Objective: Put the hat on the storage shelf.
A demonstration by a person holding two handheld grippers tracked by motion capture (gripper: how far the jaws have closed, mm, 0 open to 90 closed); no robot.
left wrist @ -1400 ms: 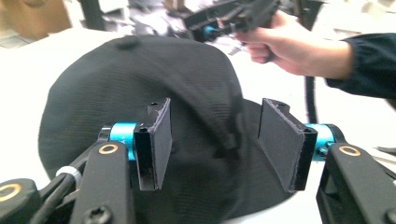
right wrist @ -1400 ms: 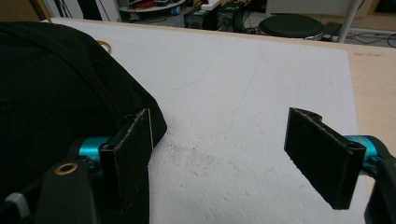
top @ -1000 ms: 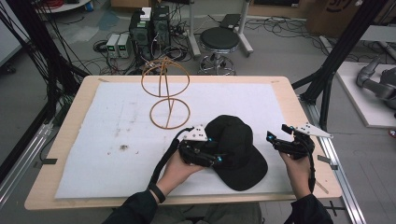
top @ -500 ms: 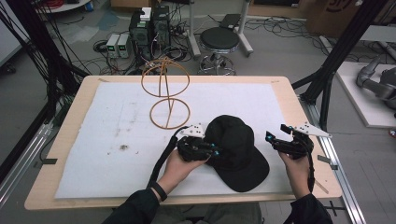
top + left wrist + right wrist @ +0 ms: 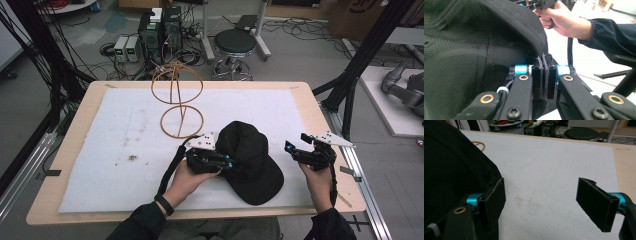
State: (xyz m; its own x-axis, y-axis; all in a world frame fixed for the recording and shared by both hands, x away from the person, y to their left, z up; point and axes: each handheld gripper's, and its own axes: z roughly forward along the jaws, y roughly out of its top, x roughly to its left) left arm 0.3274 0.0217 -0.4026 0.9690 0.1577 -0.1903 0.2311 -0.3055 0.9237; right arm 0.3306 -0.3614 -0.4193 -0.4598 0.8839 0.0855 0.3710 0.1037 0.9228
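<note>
The left hand [image 5: 187, 179] enters from the bottom edge of the high view, forearm angled up and to the right, and carries the left gripper [image 5: 231, 164] level over the mat; its jaws have just been closing and now stand clenched on the left edge of the black baseball cap [image 5: 250, 155]; the left gripper view shows the two pads pressed flat together with a fold of cap fabric [image 5: 543, 60] pinched between them. The right hand [image 5: 316, 176] rises near-upright at the right side and holds the right gripper [image 5: 295, 148] just beside the cap's right edge, tips pointing left; its jaws stand released, wide apart, with bare mat between the pads [image 5: 496, 195] in the right gripper view.

The work surface is a light wooden table [image 5: 310, 105] covered by a white foam mat [image 5: 100, 150] that bears a few dark specks; a wire stand [image 5: 178, 102] of two hoops stands behind the cap; beyond the table lie a grey floor, electronic boxes [image 5: 160, 30], cables and a round black stool [image 5: 235, 42].

The cap is black woven fabric with stitched panel seams; it lies at the front right of the mat, between the two grippers, brim toward the person.
</note>
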